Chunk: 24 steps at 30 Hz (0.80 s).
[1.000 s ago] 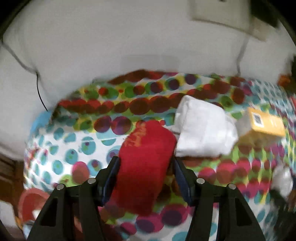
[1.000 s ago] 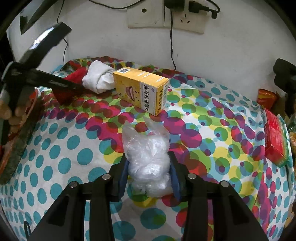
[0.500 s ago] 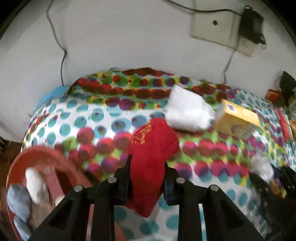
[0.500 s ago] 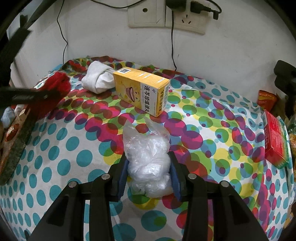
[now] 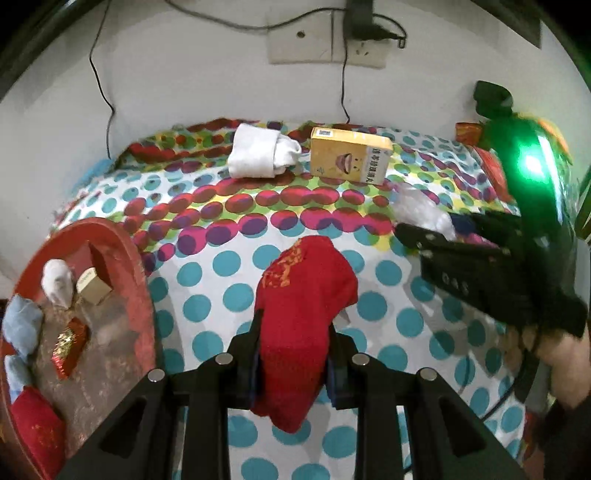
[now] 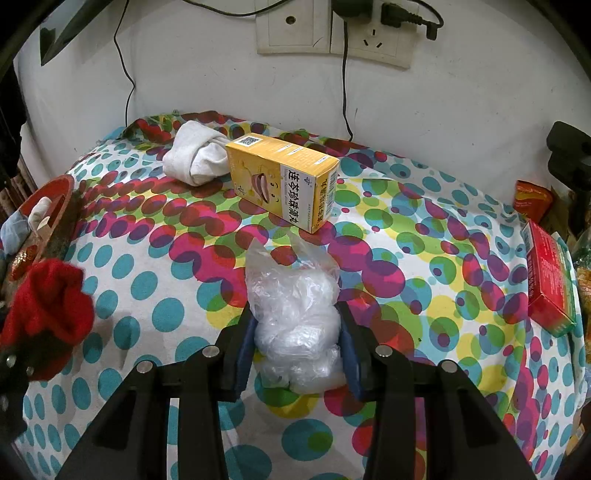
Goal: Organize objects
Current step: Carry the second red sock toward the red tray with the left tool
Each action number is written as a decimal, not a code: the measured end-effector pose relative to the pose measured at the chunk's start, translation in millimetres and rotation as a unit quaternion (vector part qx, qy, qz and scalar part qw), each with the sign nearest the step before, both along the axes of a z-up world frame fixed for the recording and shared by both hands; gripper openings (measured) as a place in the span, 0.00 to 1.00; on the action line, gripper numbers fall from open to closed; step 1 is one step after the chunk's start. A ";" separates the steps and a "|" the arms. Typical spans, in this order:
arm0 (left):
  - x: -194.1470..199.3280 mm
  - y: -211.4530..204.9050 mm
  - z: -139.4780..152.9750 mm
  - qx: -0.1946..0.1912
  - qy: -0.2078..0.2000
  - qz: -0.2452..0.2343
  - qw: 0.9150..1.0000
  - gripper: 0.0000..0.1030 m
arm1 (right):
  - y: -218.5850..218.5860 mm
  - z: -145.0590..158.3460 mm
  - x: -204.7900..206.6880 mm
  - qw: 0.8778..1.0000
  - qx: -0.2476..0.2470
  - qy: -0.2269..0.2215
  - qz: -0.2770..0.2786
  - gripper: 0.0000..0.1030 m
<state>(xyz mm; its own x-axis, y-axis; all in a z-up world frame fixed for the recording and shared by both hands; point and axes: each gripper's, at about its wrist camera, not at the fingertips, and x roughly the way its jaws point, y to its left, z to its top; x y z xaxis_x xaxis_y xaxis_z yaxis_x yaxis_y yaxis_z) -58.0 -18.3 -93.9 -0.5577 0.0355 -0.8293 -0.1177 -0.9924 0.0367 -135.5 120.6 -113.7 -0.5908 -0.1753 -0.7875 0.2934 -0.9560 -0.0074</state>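
Observation:
My left gripper point(image 5: 293, 328) is shut on a red rolled sock point(image 5: 303, 295) and holds it above the dotted tablecloth, near a round red tray point(image 5: 142, 295) at the left. The same red sock point(image 6: 48, 306) shows at the left edge of the right wrist view. My right gripper point(image 6: 297, 325) is shut on a crumpled clear plastic bag point(image 6: 295, 306) resting on the cloth. A white rolled sock point(image 6: 195, 158) and a yellow box point(image 6: 284, 181) lie at the back by the wall.
The red tray point(image 6: 62, 184) holds several small items: socks, small boxes, a red packet. A red box point(image 6: 550, 280) and snack packets lie at the table's right edge. A wall with sockets and cables point(image 6: 332, 29) stands close behind. A hand point(image 5: 565, 365) holds the right gripper.
My left gripper closed on the red sock, lifted it and carried it back from the wall toward the red tray. The right gripper and its bag stayed still.

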 end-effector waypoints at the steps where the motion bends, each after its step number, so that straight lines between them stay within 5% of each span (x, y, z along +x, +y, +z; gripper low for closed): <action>1: 4.5 0.1 0.8 0.002 0.001 0.002 1.000 0.26 | -0.1 0.1 -0.3 1.000 0.000 0.000 0.000 0.39; 7: 28.8 -12.5 10.0 0.036 0.001 0.024 0.999 0.26 | 0.0 0.3 -0.6 1.000 0.000 0.000 0.000 0.39; 16: 58.0 -49.4 53.4 0.033 0.037 0.052 0.997 0.26 | 0.1 0.7 -1.1 1.000 0.001 0.000 0.000 0.39; 24: 65.9 -106.5 50.3 0.024 0.029 0.101 0.994 0.26 | 0.4 1.0 -1.3 1.000 0.001 0.000 0.000 0.39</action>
<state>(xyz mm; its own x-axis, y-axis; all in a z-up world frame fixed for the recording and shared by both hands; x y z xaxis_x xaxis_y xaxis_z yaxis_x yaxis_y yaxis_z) 7.9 -124.9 -43.6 -0.6051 -0.0427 -0.7950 0.0847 -0.9963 -0.0109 -136.7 121.1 -112.7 -0.5905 -0.1750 -0.7878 0.2942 -0.9557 -0.0083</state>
